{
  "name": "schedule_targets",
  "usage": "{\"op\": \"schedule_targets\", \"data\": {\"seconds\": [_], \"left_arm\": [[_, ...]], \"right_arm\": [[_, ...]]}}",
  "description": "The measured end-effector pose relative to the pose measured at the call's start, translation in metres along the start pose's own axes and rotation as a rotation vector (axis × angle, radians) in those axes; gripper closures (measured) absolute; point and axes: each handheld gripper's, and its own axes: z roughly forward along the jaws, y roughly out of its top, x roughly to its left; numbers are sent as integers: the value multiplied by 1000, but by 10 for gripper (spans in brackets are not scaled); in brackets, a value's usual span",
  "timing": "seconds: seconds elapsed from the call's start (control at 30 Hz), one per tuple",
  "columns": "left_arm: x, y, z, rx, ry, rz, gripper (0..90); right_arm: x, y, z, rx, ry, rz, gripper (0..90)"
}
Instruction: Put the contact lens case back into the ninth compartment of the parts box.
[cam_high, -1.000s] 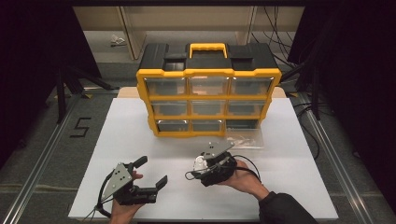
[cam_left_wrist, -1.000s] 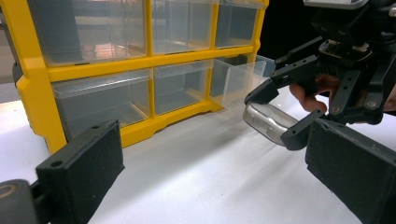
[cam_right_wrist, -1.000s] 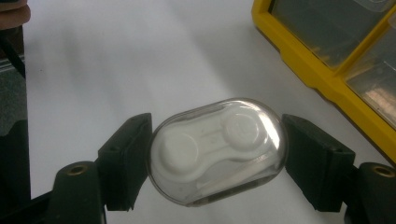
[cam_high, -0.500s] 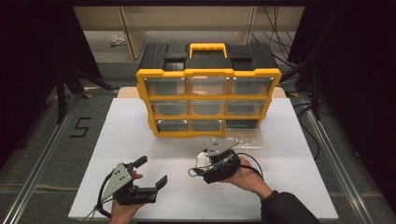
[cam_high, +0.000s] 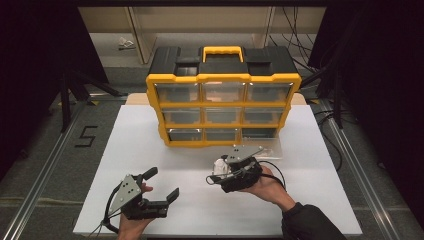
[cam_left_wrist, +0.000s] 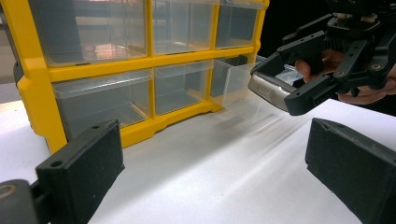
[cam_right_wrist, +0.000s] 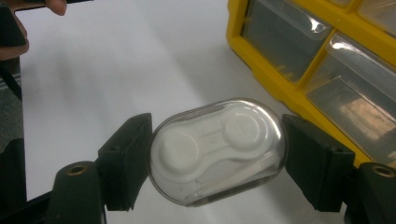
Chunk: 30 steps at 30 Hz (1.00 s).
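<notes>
Two grippers are mine here, and just one carries anything: my right gripper (cam_high: 216, 176) has its jaws pressed on the two ends of a small oval clear case (cam_right_wrist: 217, 150) with a white contact-lens holder inside it, held up off the white table (cam_high: 320, 200) a little way in front of the yellow drawer organizer (cam_high: 223, 77). My left gripper (cam_high: 161, 185) hangs low at the near left, its jaws standing wide apart with nothing between them, its black pads (cam_left_wrist: 81, 170) aimed toward the cabinet's lower drawers.

As I read it, I am in the carrying step: the case is lifted and on its way to a drawer. One clear drawer (cam_left_wrist: 236, 79), at the bottom right of the organizer, seems pulled forward, just behind the case in the left gripper view, so that looks like the target.

Next I would bring the case over that drawer's open top, lower it inside the walls, and only then ease the jaws apart; the left is free to steady or push the drawer shut
</notes>
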Motion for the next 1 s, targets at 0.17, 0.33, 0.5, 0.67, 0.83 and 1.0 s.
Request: {"op": "schedule_targets", "data": {"seconds": [0.17,0.33,0.5,0.67,0.83,1.0], "left_arm": [[0,0,0,0,0,0,37],[0,0,0,1,1,0,37],[0,0,0,1,1,0,37],[0,0,0,1,1,0,37],[0,0,0,1,0,0,37],[0,0,0,0,1,1,37]], "right_arm": [[-3,1,-4,-9,-8,5,284],[-7,2,-9,-25,-20,14,284],[-14,4,-19,-50,-39,28,284],[-22,4,-29,-74,-61,48,284],[-28,4,-36,-92,-79,64,284],[-31,4,-41,-102,-89,75,284]]}}
